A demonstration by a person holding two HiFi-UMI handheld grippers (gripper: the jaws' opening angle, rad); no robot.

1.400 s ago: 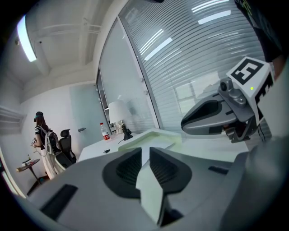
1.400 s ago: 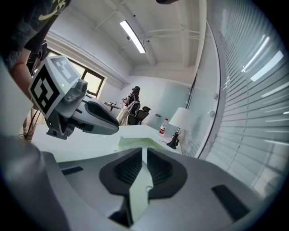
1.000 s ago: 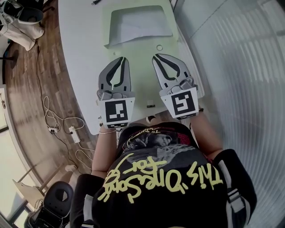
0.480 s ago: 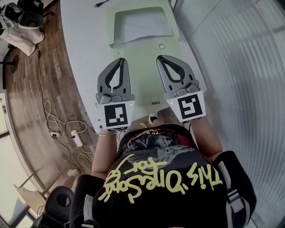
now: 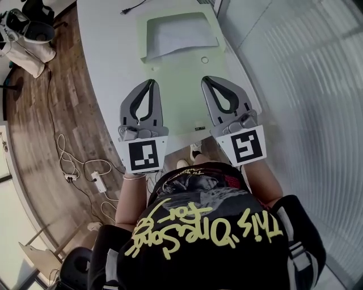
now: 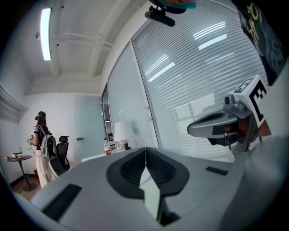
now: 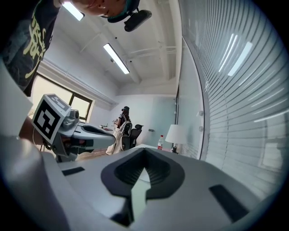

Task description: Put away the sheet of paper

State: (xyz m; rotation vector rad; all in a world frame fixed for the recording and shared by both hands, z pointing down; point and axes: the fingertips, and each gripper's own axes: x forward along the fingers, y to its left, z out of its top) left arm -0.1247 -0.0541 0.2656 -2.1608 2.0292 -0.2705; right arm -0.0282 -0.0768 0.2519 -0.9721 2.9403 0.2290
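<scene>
A white sheet of paper lies in the far part of a pale green folder that rests flat on the white table. Whether a clear cover lies over the sheet I cannot tell. My left gripper hovers above the folder's near left part, shut and empty. My right gripper hovers over its near right part, also shut and empty; its jaws have just closed the last bit. In the left gripper view the jaws meet, and in the right gripper view the jaws meet too.
A small ring sits on the folder just below the sheet. A dark cable lies at the table's far end. Cables and a power strip trail on the wooden floor at left. A blinded glass wall runs along the right.
Both grippers have risen and drawn back from the folder toward the person's body. The sheet and the folder have stayed in place.
</scene>
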